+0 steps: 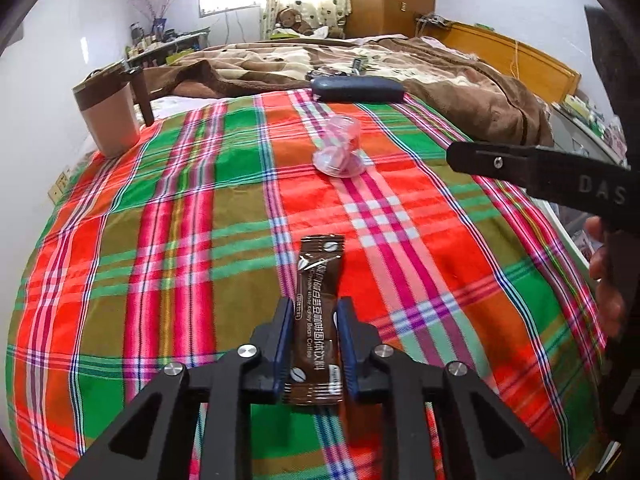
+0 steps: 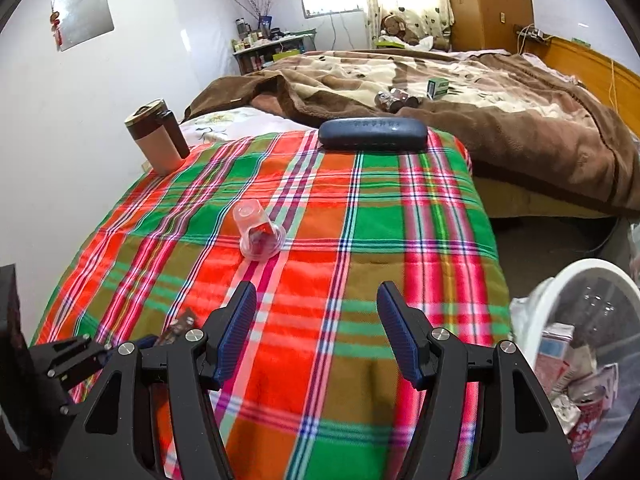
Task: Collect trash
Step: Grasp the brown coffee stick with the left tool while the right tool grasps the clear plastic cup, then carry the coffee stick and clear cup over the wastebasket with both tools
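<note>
My left gripper [image 1: 313,312] is shut on a brown coffee sachet [image 1: 318,304] and holds it just above the plaid cloth [image 1: 160,240]. The sachet also shows in the right wrist view [image 2: 178,326] beside the left gripper [image 2: 132,344]. A clear plastic cup [image 1: 340,148] lies tipped on the cloth further ahead; it also shows in the right wrist view [image 2: 260,232]. My right gripper [image 2: 316,312] is open and empty above the cloth; one of its fingers [image 1: 520,168] shows at the right of the left wrist view. A white bin [image 2: 576,344] with trash in it stands at the lower right.
A tan mug with a brown lid [image 2: 156,140] stands at the cloth's far left corner. A dark blue glasses case [image 2: 374,134] lies at the far edge. Behind is a bed with a brown blanket [image 2: 500,120] and small items on it.
</note>
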